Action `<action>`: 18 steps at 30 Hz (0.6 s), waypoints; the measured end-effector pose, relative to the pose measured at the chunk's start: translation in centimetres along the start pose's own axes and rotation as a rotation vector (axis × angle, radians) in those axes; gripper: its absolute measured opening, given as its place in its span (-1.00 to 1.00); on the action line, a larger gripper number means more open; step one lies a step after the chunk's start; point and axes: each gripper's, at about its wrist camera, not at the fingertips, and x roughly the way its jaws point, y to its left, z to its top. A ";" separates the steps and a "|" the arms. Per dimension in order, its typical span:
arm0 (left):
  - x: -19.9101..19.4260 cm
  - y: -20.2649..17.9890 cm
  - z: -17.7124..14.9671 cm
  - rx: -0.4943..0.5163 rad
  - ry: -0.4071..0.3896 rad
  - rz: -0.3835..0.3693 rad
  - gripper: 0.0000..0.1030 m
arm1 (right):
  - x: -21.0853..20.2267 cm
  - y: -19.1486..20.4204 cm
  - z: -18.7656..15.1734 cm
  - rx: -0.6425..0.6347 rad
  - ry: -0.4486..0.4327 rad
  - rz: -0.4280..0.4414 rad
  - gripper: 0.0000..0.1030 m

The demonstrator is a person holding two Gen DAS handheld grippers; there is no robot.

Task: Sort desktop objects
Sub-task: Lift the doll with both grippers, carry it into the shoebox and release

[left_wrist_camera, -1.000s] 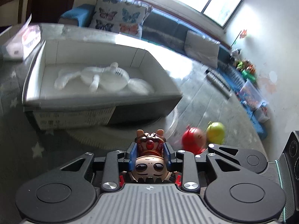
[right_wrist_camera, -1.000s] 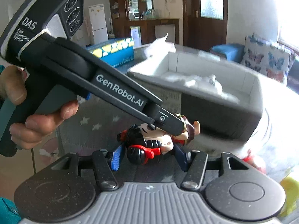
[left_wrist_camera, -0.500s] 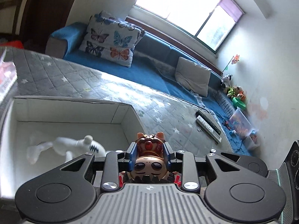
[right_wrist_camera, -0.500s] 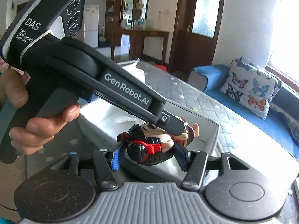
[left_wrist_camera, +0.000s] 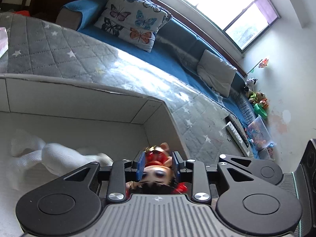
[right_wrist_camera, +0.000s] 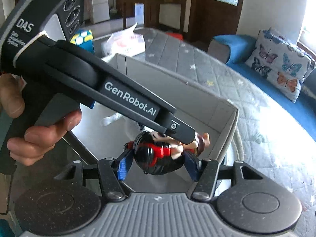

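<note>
A small figurine (left_wrist_camera: 157, 169) with black hair, red bands and a tan face hangs over the open white box (left_wrist_camera: 83, 108). My left gripper (left_wrist_camera: 158, 165) is shut on it. In the right wrist view the same figurine (right_wrist_camera: 160, 156) sits between my right gripper's (right_wrist_camera: 158, 166) blue pads, which touch its sides, while the left gripper's black body (right_wrist_camera: 110, 92) reaches in from the left and clamps its top. A white plush toy (left_wrist_camera: 49, 158) lies in the box.
The box's right wall (right_wrist_camera: 227, 130) stands close to the figurine. A grey quilted star cover (left_wrist_camera: 138, 79) lies under the box. A remote (left_wrist_camera: 237, 136) lies far right. A butterfly pillow (left_wrist_camera: 132, 23) on a blue sofa is behind. A plastic bag (right_wrist_camera: 126, 41) lies beyond the box.
Both grippers have carried the figurine from the table in front of the box to over the box's inside. The figurine has tipped forward and down in the left wrist view.
</note>
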 end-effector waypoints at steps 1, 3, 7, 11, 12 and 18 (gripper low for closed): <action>0.0 0.0 -0.1 0.006 -0.001 0.004 -0.39 | 0.2 0.0 -0.1 -0.003 0.007 -0.002 0.12; 0.1 0.0 -0.2 0.021 -0.001 0.017 -0.39 | 0.6 0.1 -0.2 -0.007 0.018 -0.005 0.13; -0.2 -0.4 -0.5 0.034 -0.011 0.031 -0.39 | 0.0 0.3 -1.2 0.009 0.015 -0.013 0.14; -0.9 -0.8 -0.8 0.051 -0.032 0.044 -0.39 | -1.1 0.4 -1.8 0.027 -0.012 -0.029 0.16; -1.2 -0.9 -0.9 0.056 -0.037 0.046 -0.39 | -1.5 0.4 -1.9 0.036 -0.023 -0.033 0.20; -3.9 -2.1 -2.2 0.099 -0.083 0.047 -0.39 | -5.1 1.0 -3.2 0.070 -0.106 -0.075 0.26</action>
